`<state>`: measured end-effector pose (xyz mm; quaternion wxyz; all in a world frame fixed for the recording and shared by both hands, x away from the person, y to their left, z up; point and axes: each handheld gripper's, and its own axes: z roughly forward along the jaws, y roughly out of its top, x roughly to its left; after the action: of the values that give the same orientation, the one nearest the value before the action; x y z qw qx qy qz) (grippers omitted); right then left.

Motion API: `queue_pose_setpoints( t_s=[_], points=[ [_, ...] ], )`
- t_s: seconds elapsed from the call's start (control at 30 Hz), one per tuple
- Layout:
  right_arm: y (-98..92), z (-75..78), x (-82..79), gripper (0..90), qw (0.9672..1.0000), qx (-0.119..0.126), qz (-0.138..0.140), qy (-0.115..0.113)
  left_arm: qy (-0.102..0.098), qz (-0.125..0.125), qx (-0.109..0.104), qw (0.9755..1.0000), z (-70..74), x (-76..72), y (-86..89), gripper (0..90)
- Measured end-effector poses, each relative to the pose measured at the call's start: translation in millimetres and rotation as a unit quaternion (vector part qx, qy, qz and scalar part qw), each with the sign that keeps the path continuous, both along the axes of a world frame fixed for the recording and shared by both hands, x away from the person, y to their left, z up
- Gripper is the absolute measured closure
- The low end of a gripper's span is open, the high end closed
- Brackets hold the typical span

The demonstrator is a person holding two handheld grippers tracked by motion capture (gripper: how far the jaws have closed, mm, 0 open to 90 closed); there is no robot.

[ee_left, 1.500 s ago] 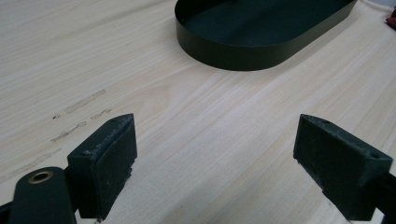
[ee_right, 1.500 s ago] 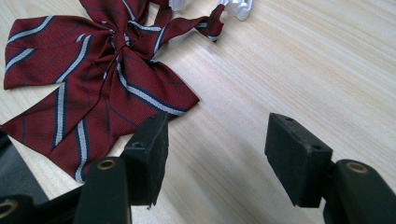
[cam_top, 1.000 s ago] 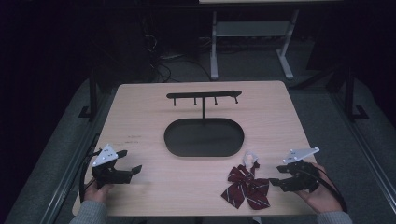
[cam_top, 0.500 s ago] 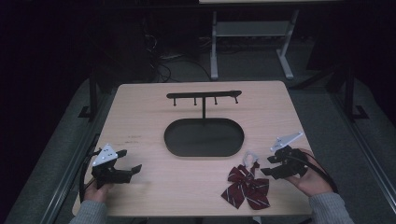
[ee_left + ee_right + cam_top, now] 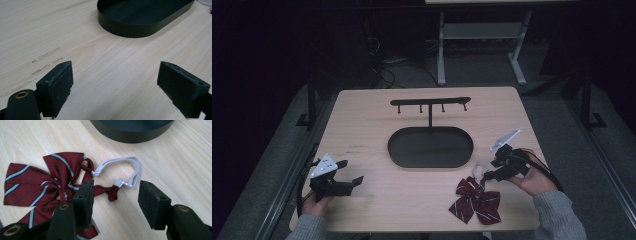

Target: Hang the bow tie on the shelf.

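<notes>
A maroon striped bow tie (image 5: 477, 200) (image 5: 42, 182) lies flat near the table's front right. Its white elastic loop (image 5: 478, 165) (image 5: 120, 163) trails toward the black oval tray. My right gripper (image 5: 484, 173) (image 5: 116, 191) hovers low over the strap. Its jaws have just been closing a little, and the strap's maroon end and white clip lie between them, clear of both pads. At the front left my left gripper (image 5: 351, 171) (image 5: 115, 75) rests open over bare wood, with nothing between its fingers.
A black oval tray (image 5: 430, 146) (image 5: 142, 17) (image 5: 130, 130) sits mid-table. A thin post rises from it and carries a hook rail (image 5: 430, 102). The wooden table (image 5: 362, 125) has dark floor around it, and a white desk frame (image 5: 482, 30) stands behind.
My right gripper has moved left and away from the front edge, to the bow tie's strap, and its jaws have narrowed slightly. The left gripper and the bow tie have stayed put.
</notes>
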<state>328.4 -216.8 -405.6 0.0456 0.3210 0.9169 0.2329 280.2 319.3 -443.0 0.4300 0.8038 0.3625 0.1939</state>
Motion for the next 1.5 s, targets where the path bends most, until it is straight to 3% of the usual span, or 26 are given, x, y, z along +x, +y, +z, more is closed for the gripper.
queue_pose_setpoints(
  t_s=[0.57, 0.9, 1.23, 1.4, 1.5],
  points=[
    [21.1, -5.7, 33.3, 52.2, 0.9995, -0.021, 0.004, 0.025, -0.002, -0.003, 0.000, 1.0000, 0.4, 0.6, -1.1, 12.9],
    [24.3, -20.8, 46.5, 60.4, 0.9975, -0.056, -0.014, 0.039, -0.001, -0.005, 0.001, 1.0000, 0.9, 0.7, -1.3, 12.9],
    [26.8, -31.0, 51.0, 66.2, 0.9950, -0.086, -0.022, 0.047, -0.001, -0.005, 0.002, 1.0000, 0.7, 0.7, -1.5, 12.9],
    [30.8, -34.9, 50.0, 76.6, 0.9937, -0.100, -0.014, 0.049, -0.001, -0.005, 0.000, 1.0000, 0.7, 0.7, -1.5, 12.9],
    [31.7, -35.1, 49.8, 78.6, 0.9935, -0.103, -0.011, 0.047, -0.001, -0.005, 0.001, 1.0000, 0.6, 0.6, -1.6, 12.9]
  ],
)
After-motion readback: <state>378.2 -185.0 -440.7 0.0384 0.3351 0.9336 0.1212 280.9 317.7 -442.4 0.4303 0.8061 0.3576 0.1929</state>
